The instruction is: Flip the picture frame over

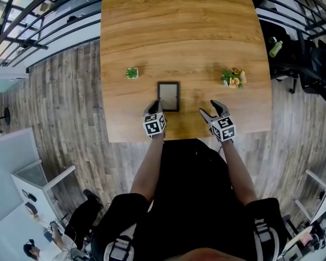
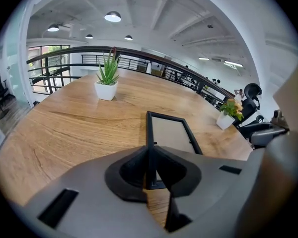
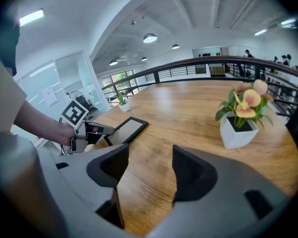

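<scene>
A black picture frame [image 1: 168, 96] with a pale panel lies flat on the wooden table [image 1: 179, 31], near its front edge. In the left gripper view the frame [image 2: 171, 133] runs away from the jaws, and its near left edge sits between them. My left gripper [image 1: 158, 106] is shut on that near left corner [image 2: 150, 170]. My right gripper [image 1: 212, 109] hovers over bare wood to the right of the frame, open with nothing between its fingers [image 3: 150, 170]. The right gripper view shows the frame [image 3: 127, 129] and the left gripper [image 3: 84, 128] at its end.
A small spiky green plant [image 1: 132, 73] in a white pot stands behind and left of the frame. A flower pot [image 1: 233, 78] stands behind and right, near my right gripper [image 3: 241, 118]. The table's front edge [image 1: 185, 139] is just below both grippers. A railing [image 1: 43, 26] runs beyond the table.
</scene>
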The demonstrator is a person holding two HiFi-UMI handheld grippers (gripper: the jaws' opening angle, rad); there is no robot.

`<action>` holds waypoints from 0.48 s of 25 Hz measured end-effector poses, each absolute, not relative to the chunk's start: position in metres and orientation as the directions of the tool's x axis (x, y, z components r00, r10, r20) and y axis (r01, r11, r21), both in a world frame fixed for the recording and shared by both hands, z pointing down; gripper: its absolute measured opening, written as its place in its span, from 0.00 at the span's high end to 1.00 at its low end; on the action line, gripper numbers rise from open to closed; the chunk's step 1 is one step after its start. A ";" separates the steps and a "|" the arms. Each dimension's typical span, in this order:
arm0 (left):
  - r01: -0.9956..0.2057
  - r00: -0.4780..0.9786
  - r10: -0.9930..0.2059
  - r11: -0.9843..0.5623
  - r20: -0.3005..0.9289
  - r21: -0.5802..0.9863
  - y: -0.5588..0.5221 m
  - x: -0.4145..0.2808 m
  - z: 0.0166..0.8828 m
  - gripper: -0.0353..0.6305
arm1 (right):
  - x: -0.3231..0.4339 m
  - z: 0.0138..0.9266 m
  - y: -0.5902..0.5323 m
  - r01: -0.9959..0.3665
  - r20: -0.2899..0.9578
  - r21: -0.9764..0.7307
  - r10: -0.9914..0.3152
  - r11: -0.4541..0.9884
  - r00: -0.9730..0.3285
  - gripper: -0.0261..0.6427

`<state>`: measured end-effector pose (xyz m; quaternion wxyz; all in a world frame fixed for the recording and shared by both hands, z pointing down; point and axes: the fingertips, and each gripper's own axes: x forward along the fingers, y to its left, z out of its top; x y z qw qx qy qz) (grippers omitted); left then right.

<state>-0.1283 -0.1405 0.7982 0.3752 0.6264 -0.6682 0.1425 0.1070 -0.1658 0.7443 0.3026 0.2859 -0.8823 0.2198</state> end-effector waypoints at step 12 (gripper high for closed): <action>-0.904 0.048 -0.745 0.251 0.666 0.346 -0.131 -0.136 0.796 0.86 | 0.095 0.746 -0.153 -0.623 0.638 -0.252 -0.357 0.741 -0.682 0.54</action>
